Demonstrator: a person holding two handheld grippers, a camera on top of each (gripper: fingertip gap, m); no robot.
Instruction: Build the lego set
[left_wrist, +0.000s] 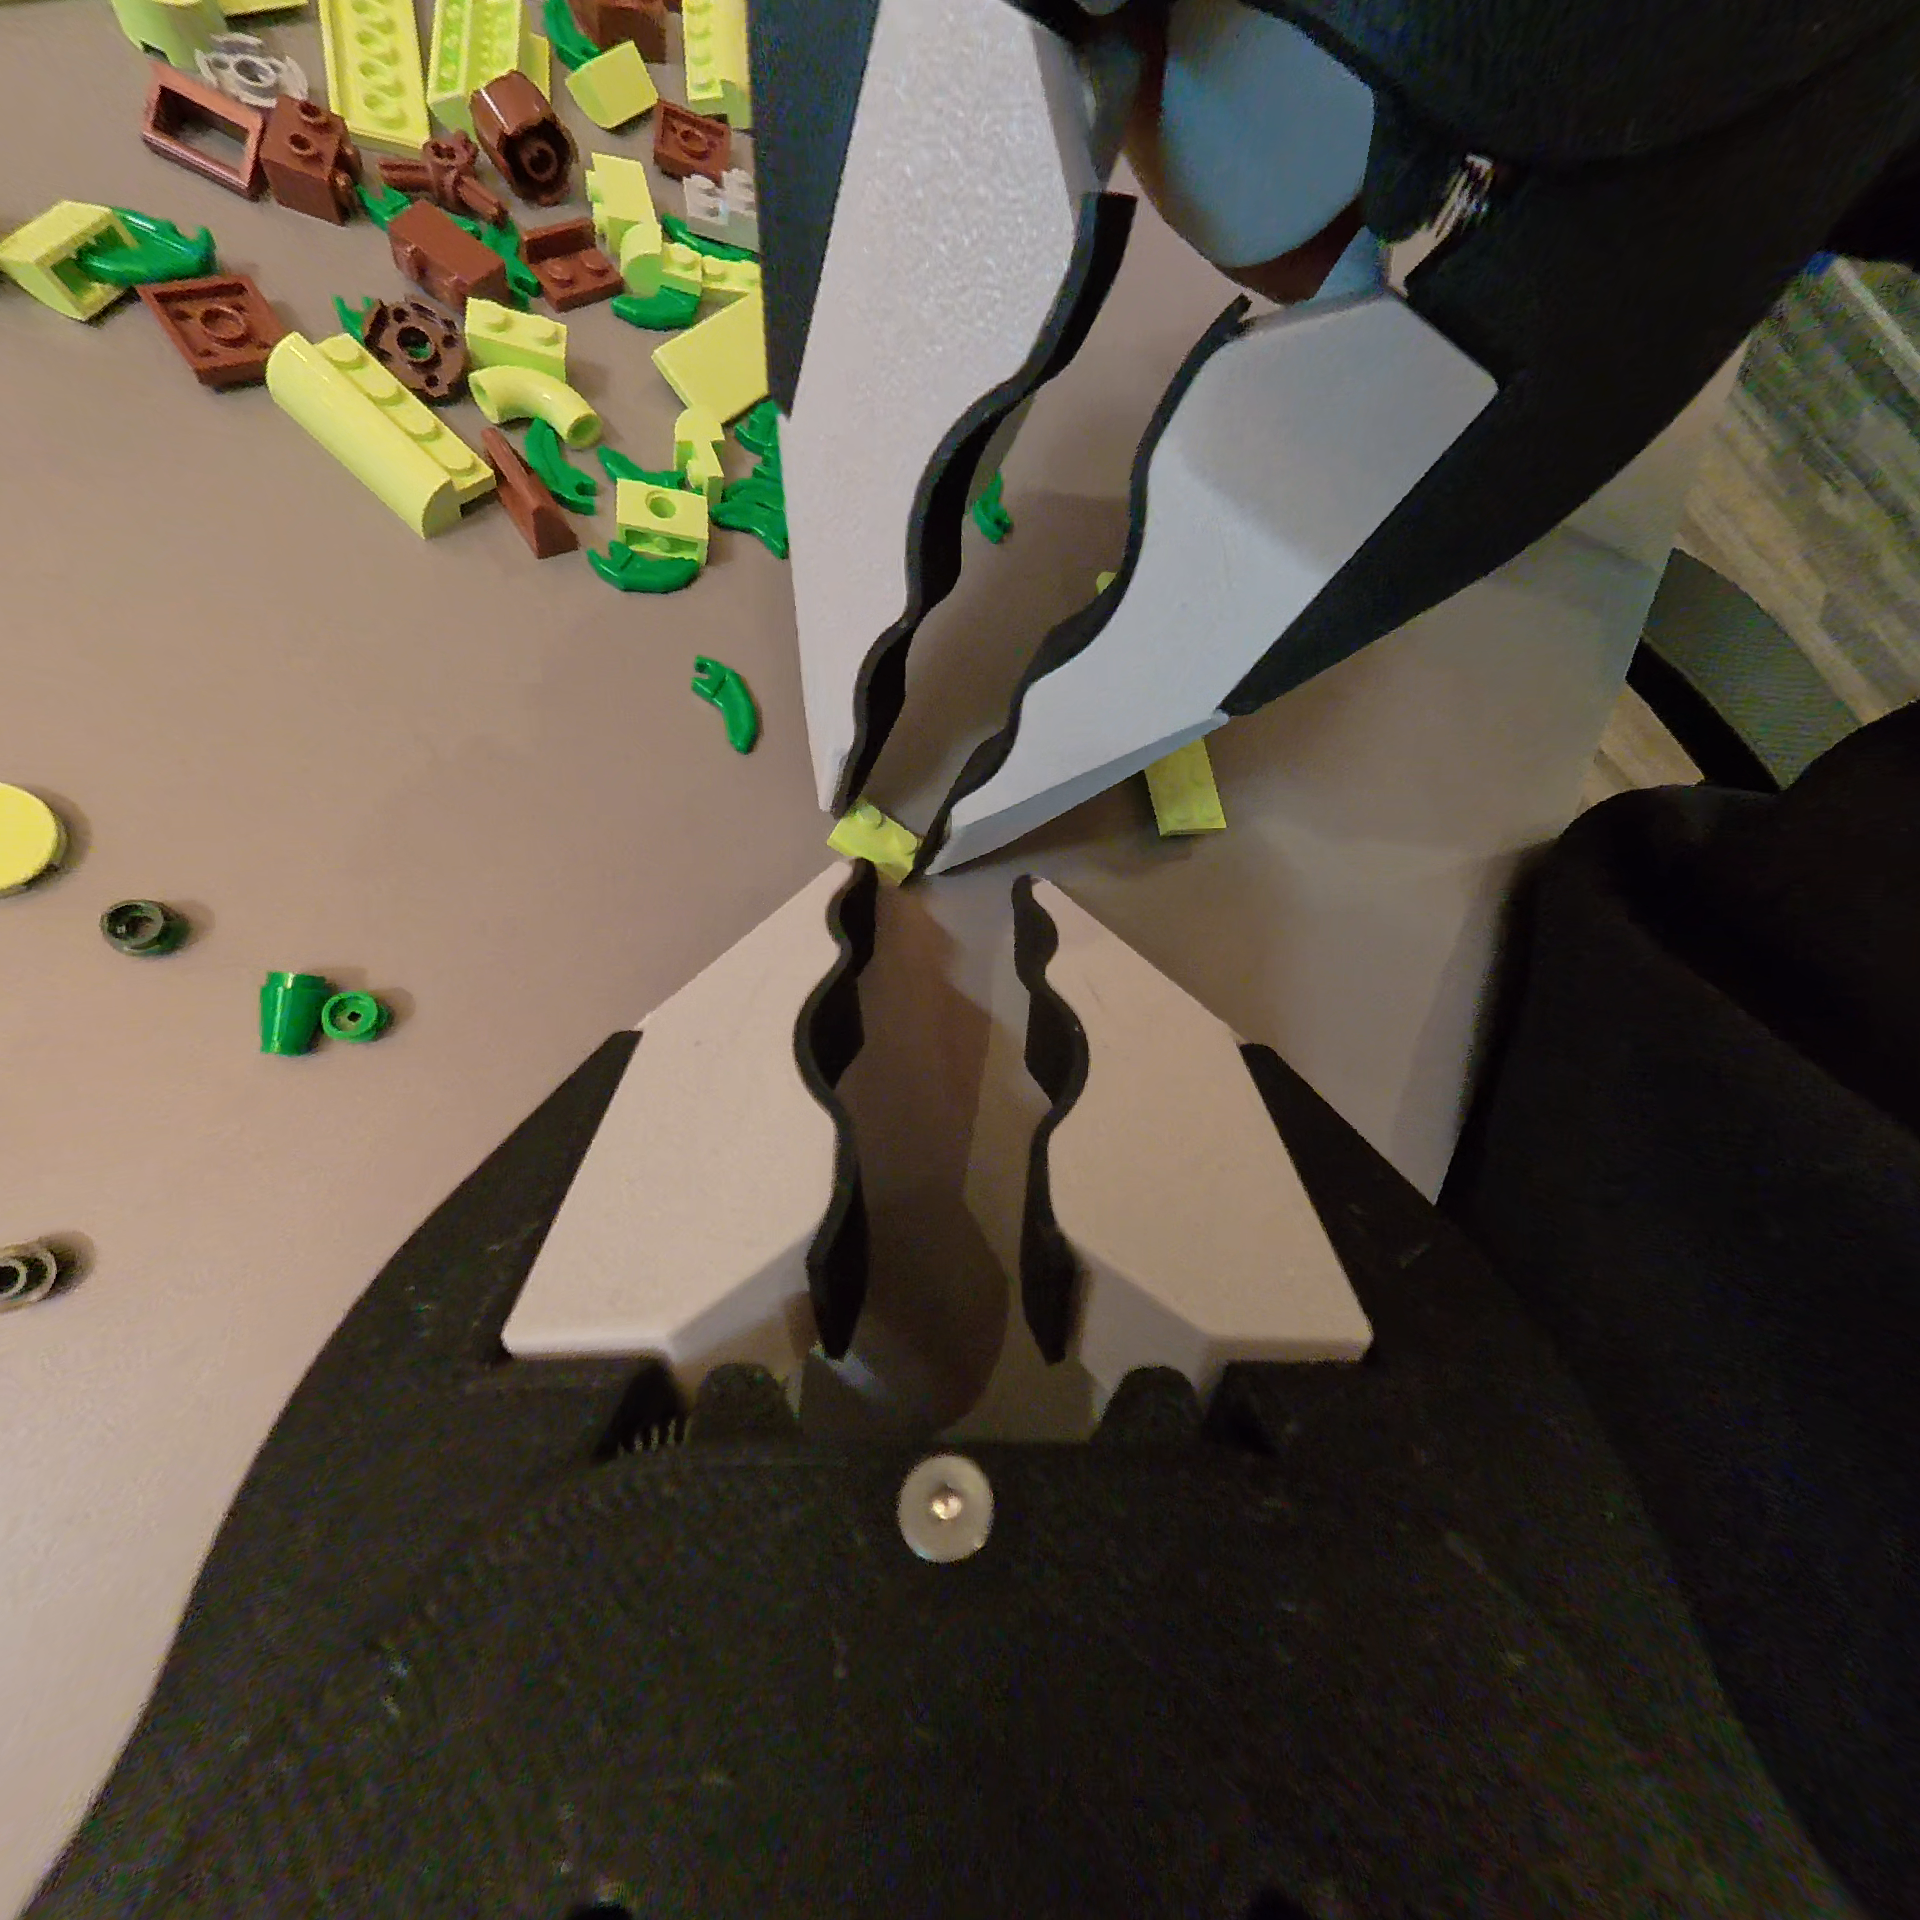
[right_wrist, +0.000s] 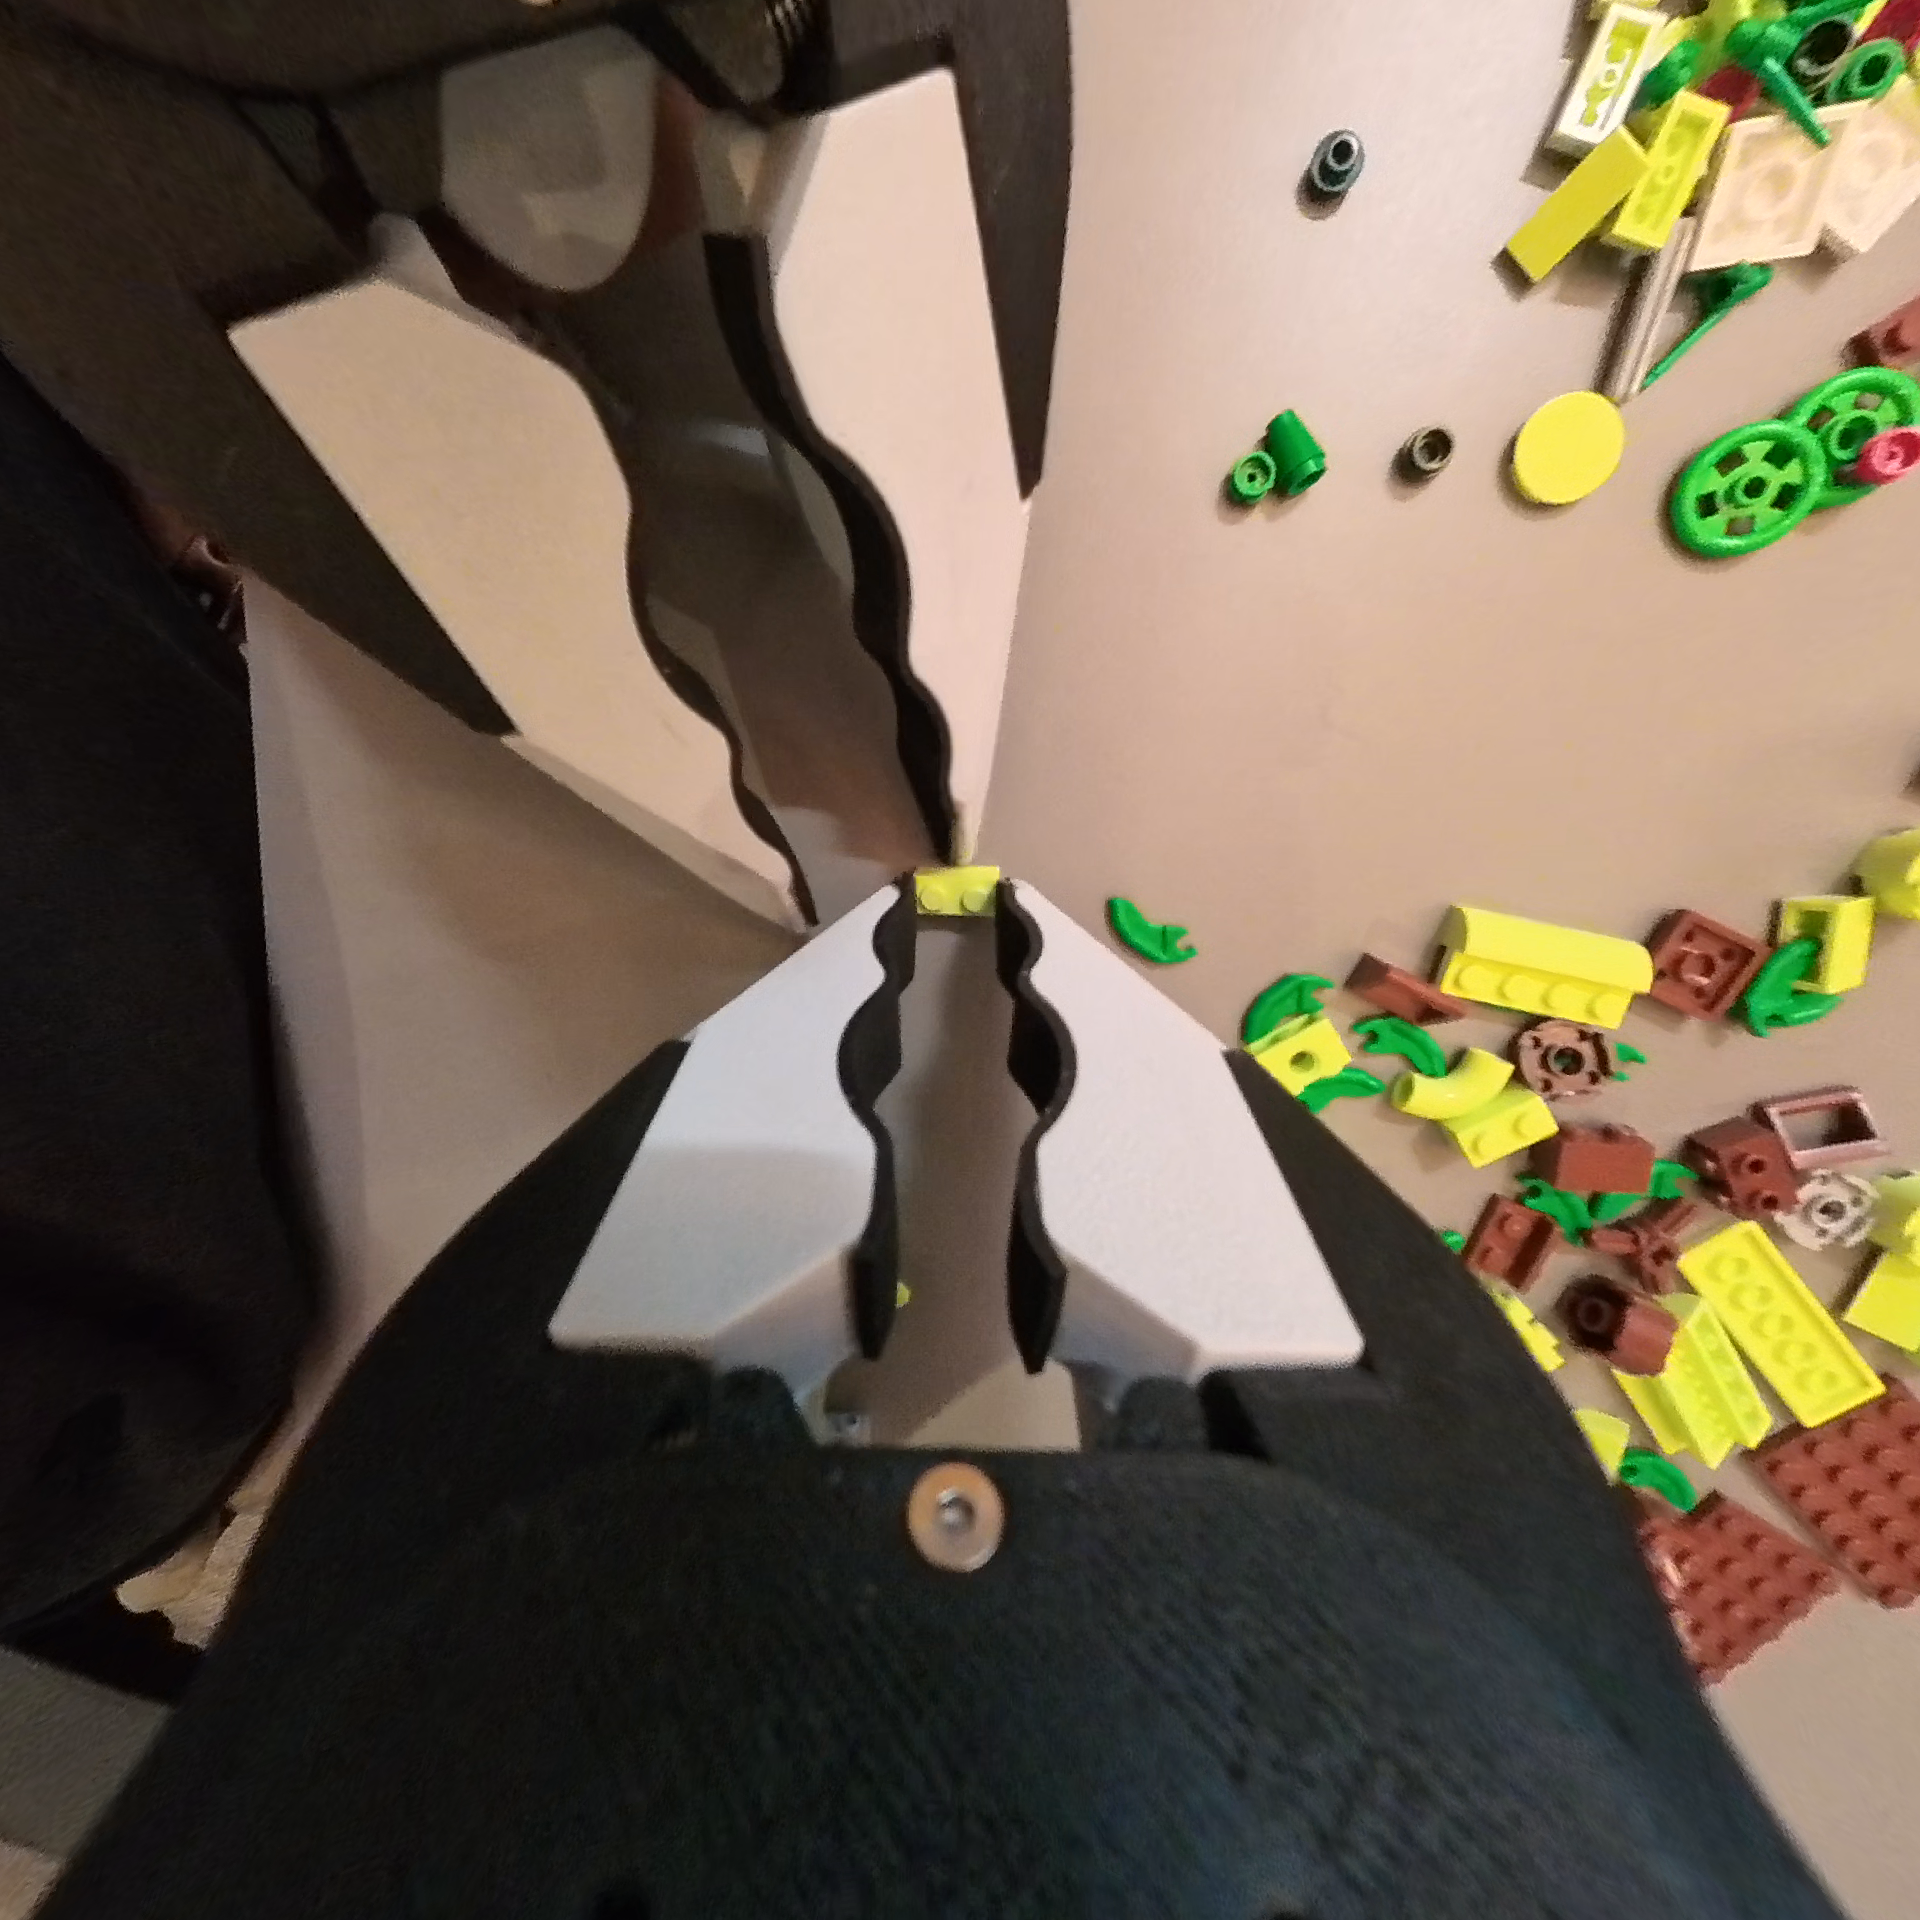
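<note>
My right gripper (right_wrist: 956, 906) is shut on a small lime two-stud plate (right_wrist: 956, 894) and holds it by its ends above the grey table (right_wrist: 1299, 727). In the left wrist view the right gripper (left_wrist: 885, 831) reaches in from the top with the same plate (left_wrist: 873, 836) at its tips. My left gripper (left_wrist: 940, 888) is open and empty. Its left fingertip (left_wrist: 854, 896) sits right under the plate. In the right wrist view the left gripper (right_wrist: 878, 878) comes from above, tip to tip with the right one.
A pile of lime, brown and green pieces (left_wrist: 468, 312) lies at the far left, also in the right wrist view (right_wrist: 1662, 1195). A green leaf piece (left_wrist: 727, 701), a lime plate (left_wrist: 1184, 795) and a green cone (left_wrist: 286, 1013) lie nearby. Green wheels (right_wrist: 1787, 468). A person's dark clothing (left_wrist: 1714, 1143) is at the table edge. Less than 4 cm separates the two grippers' tips.
</note>
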